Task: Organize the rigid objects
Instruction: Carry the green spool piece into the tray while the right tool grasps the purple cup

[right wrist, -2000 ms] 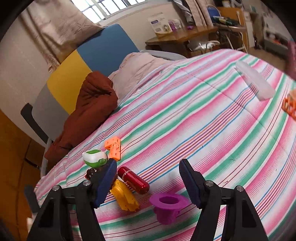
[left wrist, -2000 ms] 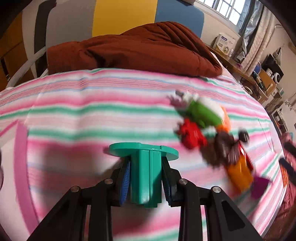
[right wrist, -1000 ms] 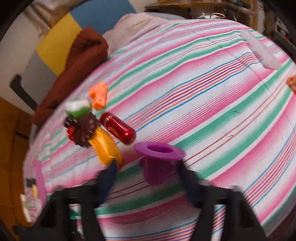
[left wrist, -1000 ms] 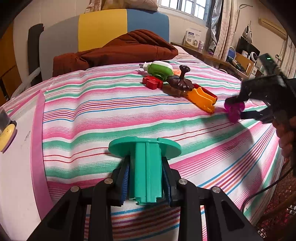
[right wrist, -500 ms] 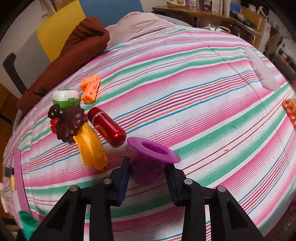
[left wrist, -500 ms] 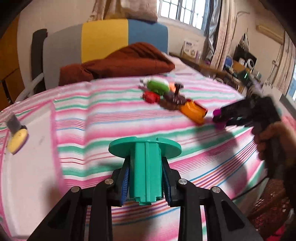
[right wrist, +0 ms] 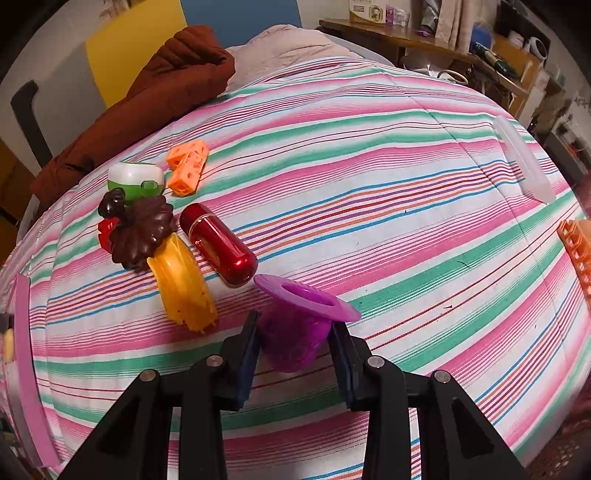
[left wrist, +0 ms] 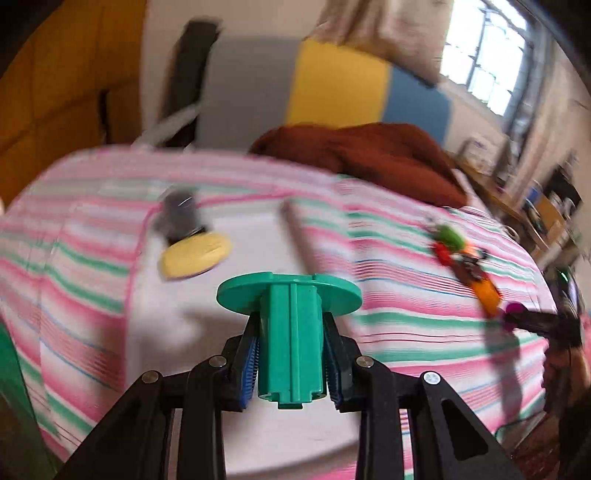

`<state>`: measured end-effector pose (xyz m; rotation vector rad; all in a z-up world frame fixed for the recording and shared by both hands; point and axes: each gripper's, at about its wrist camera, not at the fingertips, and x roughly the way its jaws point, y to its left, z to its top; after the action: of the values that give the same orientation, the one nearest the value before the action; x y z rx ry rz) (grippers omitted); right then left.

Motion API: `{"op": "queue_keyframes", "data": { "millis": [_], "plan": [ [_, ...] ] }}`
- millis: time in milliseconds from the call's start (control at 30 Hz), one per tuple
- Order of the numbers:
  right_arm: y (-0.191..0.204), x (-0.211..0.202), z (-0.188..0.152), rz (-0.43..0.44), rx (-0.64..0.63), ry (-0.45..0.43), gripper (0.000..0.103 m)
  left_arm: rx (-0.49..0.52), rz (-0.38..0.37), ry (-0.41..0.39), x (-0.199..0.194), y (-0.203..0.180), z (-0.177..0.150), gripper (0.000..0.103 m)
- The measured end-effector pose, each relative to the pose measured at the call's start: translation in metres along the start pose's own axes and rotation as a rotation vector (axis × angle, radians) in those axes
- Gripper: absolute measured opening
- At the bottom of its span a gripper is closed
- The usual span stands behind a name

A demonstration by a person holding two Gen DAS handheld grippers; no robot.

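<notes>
Glossy red capsule, woven bedspread

A striped bed fills the room; past it a grey, yellow and blue headboard, a bright window and a cluttered wooden desk.

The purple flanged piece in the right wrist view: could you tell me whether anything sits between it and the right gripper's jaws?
Nothing visible does. The purple flanged piece is already between the right gripper jaws. The yellow toy and red capsule lie off to its left, outside them.

Toy cluster crowds the left; striped bedspread rightward seems open.
</notes>
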<state>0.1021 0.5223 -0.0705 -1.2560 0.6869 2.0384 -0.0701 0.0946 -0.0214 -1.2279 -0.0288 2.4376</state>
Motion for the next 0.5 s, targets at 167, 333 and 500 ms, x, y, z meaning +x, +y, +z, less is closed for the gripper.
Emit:
{"op": "queue_keyframes", "data": {
  "millis": [167, 333, 500],
  "plan": [
    [0.000, -0.004, -0.002, -0.006, -0.009, -0.002, 0.037, -0.069, 0.053, 0.057, 0.023, 0.053, 0.016, 0.030],
    [0.000, -0.002, -0.001, -0.014, -0.020, -0.004, 0.037, -0.070, 0.117, 0.088, 0.046, 0.072, 0.027, 0.030],
    [-0.001, -0.002, 0.000, -0.020, -0.023, -0.005, 0.037, -0.098, 0.132, 0.122, 0.060, 0.083, 0.032, 0.037]
  ]
}}
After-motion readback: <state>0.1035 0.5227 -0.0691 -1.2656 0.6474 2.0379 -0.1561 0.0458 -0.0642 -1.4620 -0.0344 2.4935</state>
